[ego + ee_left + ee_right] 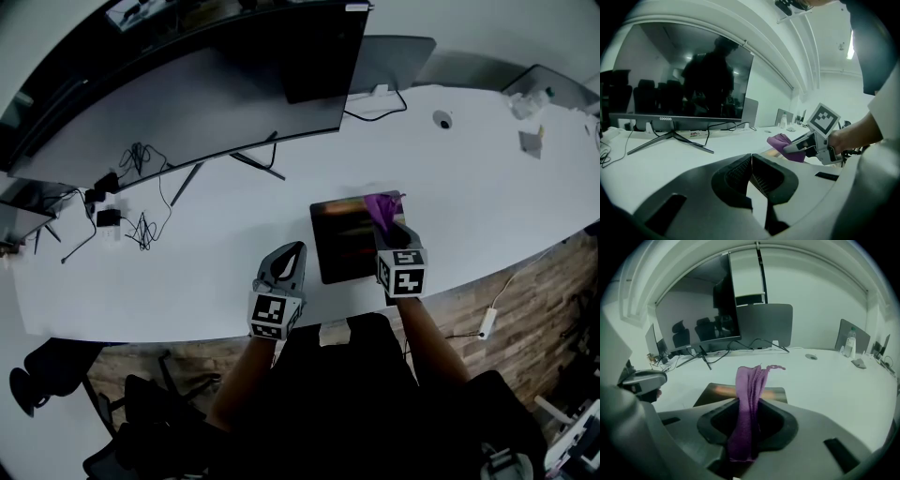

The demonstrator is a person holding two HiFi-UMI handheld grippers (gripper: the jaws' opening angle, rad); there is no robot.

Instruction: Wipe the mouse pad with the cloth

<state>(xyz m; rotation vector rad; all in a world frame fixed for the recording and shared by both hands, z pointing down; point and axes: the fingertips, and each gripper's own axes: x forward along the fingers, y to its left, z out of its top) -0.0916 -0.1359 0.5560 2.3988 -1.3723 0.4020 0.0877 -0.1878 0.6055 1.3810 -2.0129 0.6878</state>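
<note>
We had the right gripper (749, 430) clamped on the purple cloth (750, 390). Its jaws were pressed in on the fabric from both sides. The cloth ran up between them in a bunched strip, and its frayed end flopped over past the tips.

Just beyond those jaws lay the mouse pad (339, 242), dark with a glossy sheen, flat on the white table (487, 197) and close to its front edge. From the head view we saw the cloth over the far right part of the pad. Whether it was actually touching the surface, we could not tell.

Over on the other side, the left gripper (751, 174) had its jaws closed tip to tip with nothing between them. It sat over bare table to the left of the pad, near but clear of it, and pointed toward the back of the desk.

Behind all this stood a big dark monitor (187, 103) on thin splayed legs. A tangle of black cables (141, 227) lay on the table off to the left.
</note>
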